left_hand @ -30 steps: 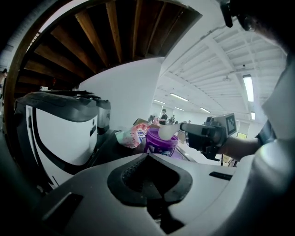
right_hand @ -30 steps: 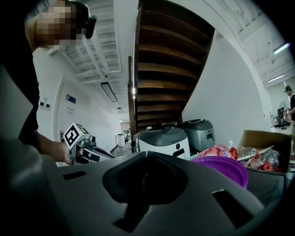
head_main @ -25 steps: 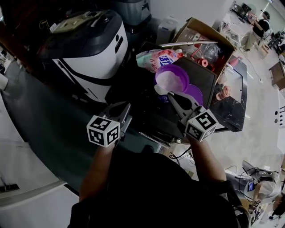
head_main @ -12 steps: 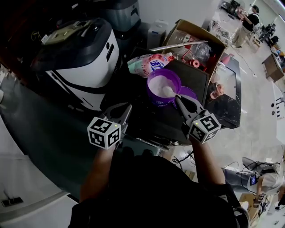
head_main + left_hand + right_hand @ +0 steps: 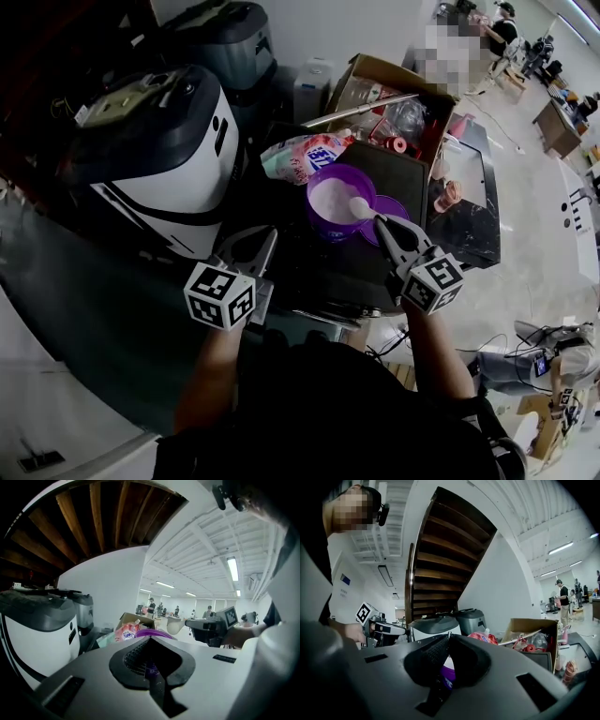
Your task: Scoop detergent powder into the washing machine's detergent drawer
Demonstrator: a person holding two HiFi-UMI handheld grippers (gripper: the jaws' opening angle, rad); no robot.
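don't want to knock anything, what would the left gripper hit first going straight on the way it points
Probably the round purple plastic tub, its rim just beyond the left gripper's shut tips; the pink detergent pouch sits close to the left, so unclear depth leaves some doubt.

Purple tub (image 5: 326, 228), white powder (image 5: 330, 199), white scoop (image 5: 358, 206), pink-and-blue pouch (image 5: 298, 155), brown cardboard box (image 5: 375, 70).

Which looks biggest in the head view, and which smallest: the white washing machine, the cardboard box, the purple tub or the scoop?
Largest to smallest:
1. white washing machine
2. cardboard box
3. purple tub
4. scoop
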